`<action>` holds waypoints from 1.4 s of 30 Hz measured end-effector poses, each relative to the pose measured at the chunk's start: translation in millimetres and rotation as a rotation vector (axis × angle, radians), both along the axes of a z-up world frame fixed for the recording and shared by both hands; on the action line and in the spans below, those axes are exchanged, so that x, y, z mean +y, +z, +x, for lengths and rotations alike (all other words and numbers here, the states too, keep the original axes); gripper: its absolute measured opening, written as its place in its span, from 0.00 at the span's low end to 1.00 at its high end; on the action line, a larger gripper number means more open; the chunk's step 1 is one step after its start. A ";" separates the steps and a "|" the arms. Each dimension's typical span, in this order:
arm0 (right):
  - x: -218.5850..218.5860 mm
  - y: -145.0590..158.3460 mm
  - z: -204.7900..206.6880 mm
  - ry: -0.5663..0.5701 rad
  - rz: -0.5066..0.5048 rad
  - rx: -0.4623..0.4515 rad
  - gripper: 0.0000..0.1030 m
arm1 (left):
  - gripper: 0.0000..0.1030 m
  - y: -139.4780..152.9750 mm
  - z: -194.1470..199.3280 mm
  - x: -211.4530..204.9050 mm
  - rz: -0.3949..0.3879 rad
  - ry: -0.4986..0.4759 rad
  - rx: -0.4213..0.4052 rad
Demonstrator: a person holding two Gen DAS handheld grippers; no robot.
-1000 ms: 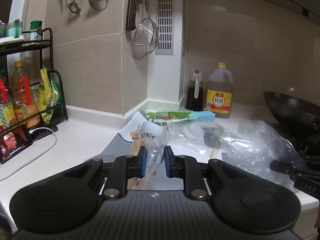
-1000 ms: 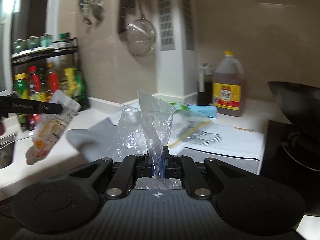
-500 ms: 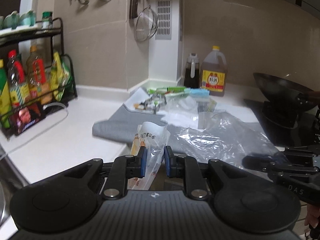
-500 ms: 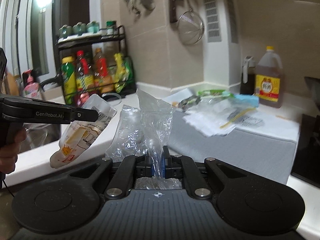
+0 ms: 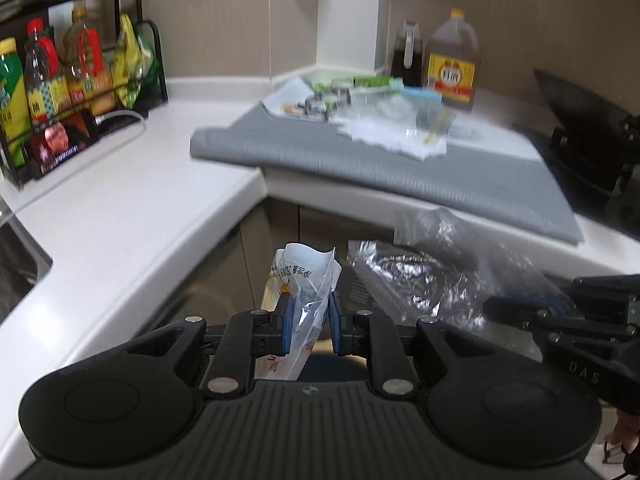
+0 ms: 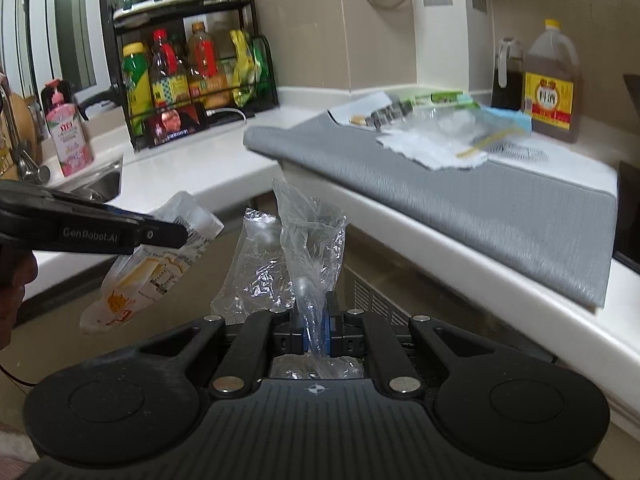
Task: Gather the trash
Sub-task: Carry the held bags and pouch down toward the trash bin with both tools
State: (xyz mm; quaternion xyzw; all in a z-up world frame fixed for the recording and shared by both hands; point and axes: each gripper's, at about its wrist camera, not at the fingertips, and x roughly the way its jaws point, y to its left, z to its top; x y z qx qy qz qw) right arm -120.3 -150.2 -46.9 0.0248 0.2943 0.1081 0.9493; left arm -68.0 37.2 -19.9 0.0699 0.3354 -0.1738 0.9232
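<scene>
Left claw: clenched on a printed wrapper, pads pressing both sides of its lower part, upper end standing free above the fingers. Right claw: clamped nearly shut on a clear plastic bag, pinched at a gathered neck, rest of the film rising crumpled above the jaws. Both pieces of trash in the air, off the counter, in front of its inner corner and below its front edge.

Judged by the look: both very light and soft, no stiffness at all. Film thin and slippery, likely to slide out of a loose pinch, so better taken where it is bunched into several layers. Wrapper a bit stiffer, crinkly, easy to hold by a flat edge. Nothing fragile; hard squeeze does no harm.

Pose: both claws side by side, pointing forward and tilted downward toward the cabinet fronts under the counter. Left claw seen from the right view at the left edge, a hand behind it.

More trash left on the grey mat along the back part of the counter: white paper, clear packets, a green packet near the wall corner. No bin visible in either view.
</scene>
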 end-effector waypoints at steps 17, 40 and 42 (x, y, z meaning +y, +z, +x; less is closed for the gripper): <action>9.6 -38.5 23.9 0.009 -0.034 0.132 0.07 | 0.20 -50.8 19.5 4.2 0.038 0.029 0.128; 13.0 -130.7 103.0 -0.034 -0.055 0.377 0.07 | 0.20 -138.1 79.6 12.7 0.079 0.060 0.346; 15.7 -138.5 107.8 -0.035 -0.062 0.397 0.08 | 0.20 -145.9 82.7 6.5 0.088 0.045 0.364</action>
